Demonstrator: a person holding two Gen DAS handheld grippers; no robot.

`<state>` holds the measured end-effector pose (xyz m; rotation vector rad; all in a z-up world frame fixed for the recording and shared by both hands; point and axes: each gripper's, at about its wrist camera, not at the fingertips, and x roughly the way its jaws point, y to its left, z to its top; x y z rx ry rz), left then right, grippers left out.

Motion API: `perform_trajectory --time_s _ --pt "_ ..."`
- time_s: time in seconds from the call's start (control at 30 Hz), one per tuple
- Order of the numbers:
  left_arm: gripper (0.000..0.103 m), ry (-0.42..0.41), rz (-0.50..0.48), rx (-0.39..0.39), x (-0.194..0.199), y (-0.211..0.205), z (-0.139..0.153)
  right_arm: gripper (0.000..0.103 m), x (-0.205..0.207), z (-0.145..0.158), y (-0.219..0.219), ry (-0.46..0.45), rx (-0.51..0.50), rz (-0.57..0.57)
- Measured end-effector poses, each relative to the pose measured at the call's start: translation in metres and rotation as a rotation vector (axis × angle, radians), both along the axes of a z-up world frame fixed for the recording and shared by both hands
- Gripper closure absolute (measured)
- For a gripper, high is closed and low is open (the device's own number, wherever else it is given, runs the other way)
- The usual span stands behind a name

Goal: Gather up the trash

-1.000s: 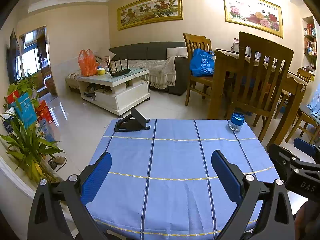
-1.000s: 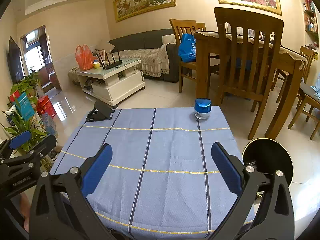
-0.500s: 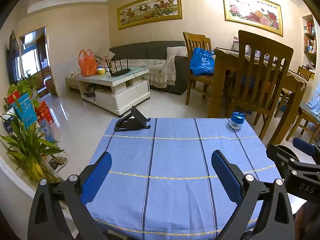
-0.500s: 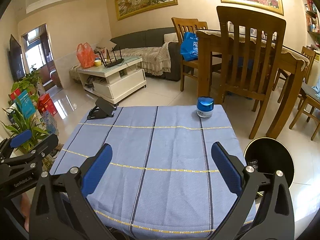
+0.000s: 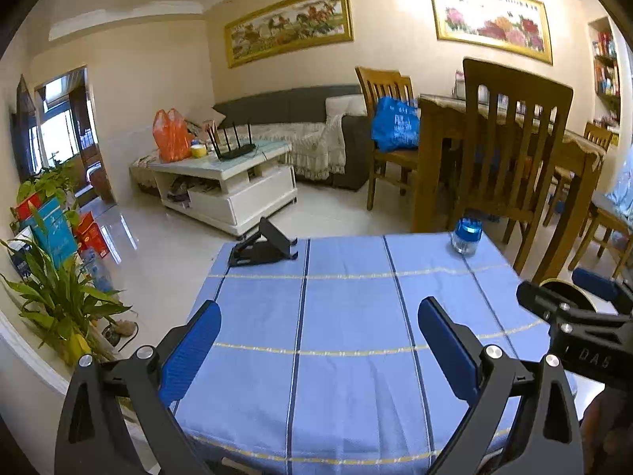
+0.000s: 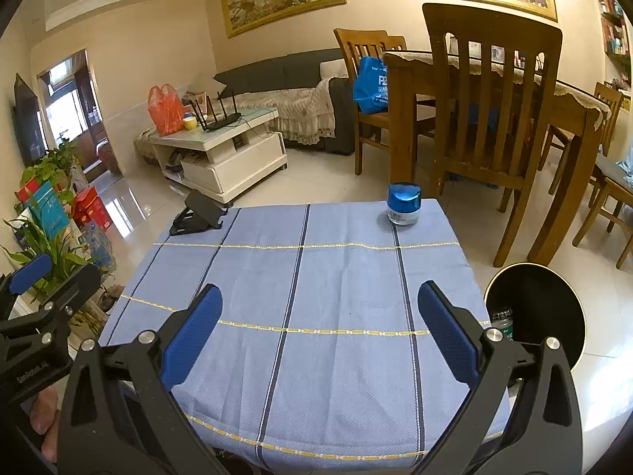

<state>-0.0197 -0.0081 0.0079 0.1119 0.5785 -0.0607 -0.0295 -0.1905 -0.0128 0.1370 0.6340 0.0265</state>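
A small jar with a shiny blue lid [image 6: 404, 208] stands at the far right corner of the blue striped tablecloth [image 6: 324, 301]; the left wrist view shows the jar [image 5: 466, 235] too. A black round bin [image 6: 542, 312] sits on the floor right of the table, with a green-labelled bottle [image 6: 501, 320] inside. My right gripper [image 6: 318, 328] hovers open over the near half of the cloth, nothing between its fingers. My left gripper [image 5: 318, 346] is open and empty beside it, over the near left part.
A black folding phone stand [image 6: 198, 213] sits at the far left corner of the table. Wooden chairs [image 6: 490, 118] and a dining table stand close behind on the right. Potted plants [image 5: 59, 297] and boxes line the left; a white coffee table [image 5: 229, 182] lies beyond.
Both views have crept slightly forward and lifted a little, so the jar and phone stand sit marginally nearer. Both grippers stay open and empty.
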Motion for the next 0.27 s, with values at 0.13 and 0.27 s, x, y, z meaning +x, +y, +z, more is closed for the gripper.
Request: perform_trajectory --time_s 0.13,0.27 --pt "0.007 -0.034 0.033 0.055 -0.0016 -0.0017 0.0009 0.005 0.0002 0.0002 0.0 0.0 -0.002 0.0" --pt "0.007 -0.046 0.032 0.044 -0.0034 0.001 0.0045 0.005 0.0005 -0.0001 -0.0002 0.0 -0.002 0.001"
